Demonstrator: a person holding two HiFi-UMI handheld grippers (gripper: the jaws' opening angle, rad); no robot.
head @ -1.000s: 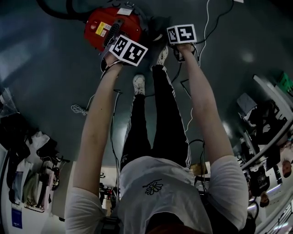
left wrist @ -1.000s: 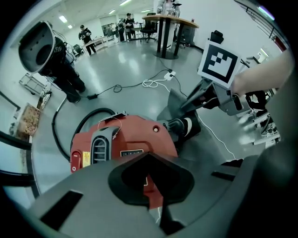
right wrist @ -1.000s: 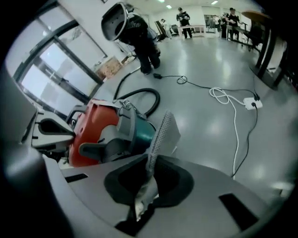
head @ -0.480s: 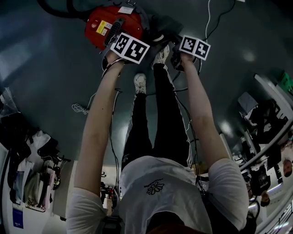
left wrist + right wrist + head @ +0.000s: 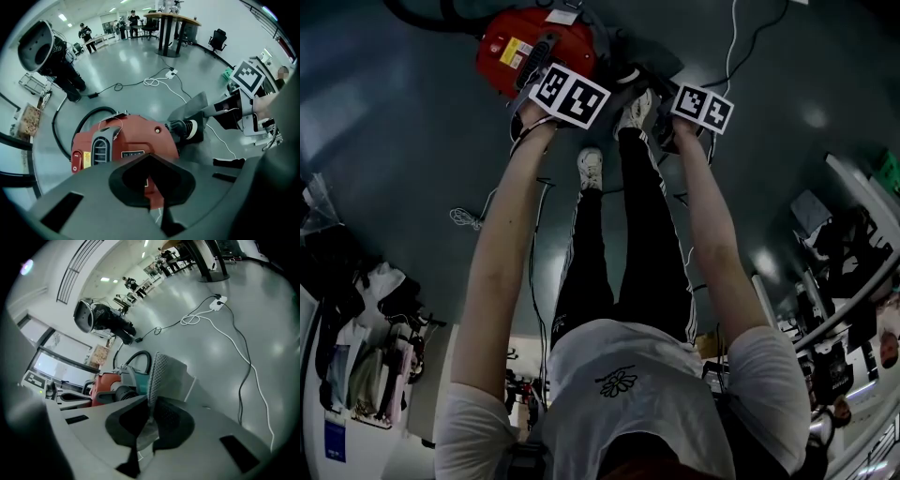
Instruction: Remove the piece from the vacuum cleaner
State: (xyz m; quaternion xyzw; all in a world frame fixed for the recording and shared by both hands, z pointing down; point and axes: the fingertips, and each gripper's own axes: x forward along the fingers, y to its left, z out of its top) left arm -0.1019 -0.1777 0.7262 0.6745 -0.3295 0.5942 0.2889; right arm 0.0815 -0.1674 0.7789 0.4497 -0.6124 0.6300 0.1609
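The red vacuum cleaner (image 5: 525,47) lies on the grey floor in front of the person's feet. My left gripper (image 5: 551,75) sits on it; in the left gripper view its jaws (image 5: 154,197) stand closed, with the red body (image 5: 126,140) showing between them. A flat grey piece with a mesh edge (image 5: 171,373) stands at the vacuum's black port (image 5: 187,131). My right gripper (image 5: 147,427) is shut on the lower edge of that piece. In the head view the right gripper (image 5: 666,89) lies right of the vacuum, beside the grey piece (image 5: 652,61).
A black hose (image 5: 58,136) curls behind the vacuum. White cables (image 5: 234,338) run across the floor to a power strip (image 5: 171,72). The person's legs and shoes (image 5: 591,169) lie between the two arms. A round table (image 5: 171,18), a chair (image 5: 218,40) and people stand far off.
My right gripper has shifted right and back from the vacuum, and its marker cube has tilted. The left gripper has stayed on the red body.
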